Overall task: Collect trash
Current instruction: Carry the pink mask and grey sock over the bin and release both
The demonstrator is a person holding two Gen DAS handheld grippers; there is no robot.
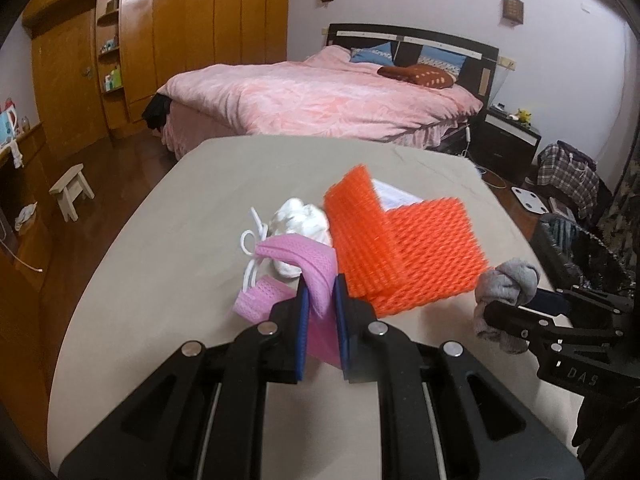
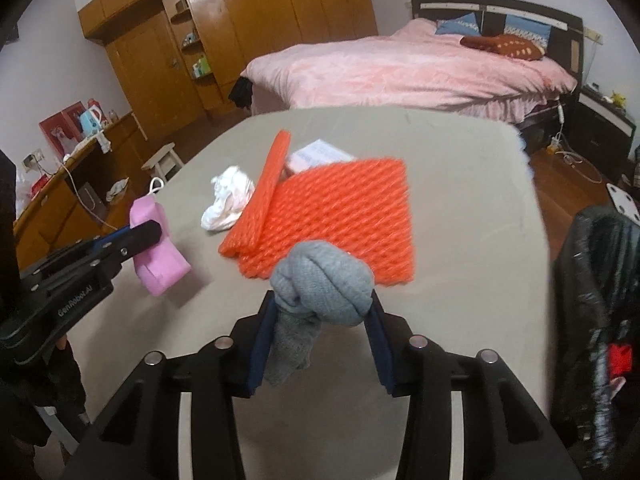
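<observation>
My left gripper (image 1: 322, 292) is shut on a pink foam net sleeve (image 1: 304, 264), held just above the beige table (image 1: 160, 280); it also shows in the right wrist view (image 2: 158, 248). My right gripper (image 2: 322, 300) is shut on a knotted grey sock (image 2: 320, 284), seen at the right of the left wrist view (image 1: 506, 284). An orange foam net sheet (image 2: 344, 216) lies folded on the table, one flap standing up. A crumpled white tissue (image 2: 228, 200) and a white looped cord (image 1: 254, 236) lie left of it. A small white box (image 2: 320, 156) sits behind the orange sheet.
A black trash bag (image 2: 600, 280) hangs open at the table's right edge. A pink bed (image 1: 320, 96) stands beyond the table, wooden wardrobes (image 1: 180, 40) at the back left, a small stool (image 1: 72, 192) on the floor to the left.
</observation>
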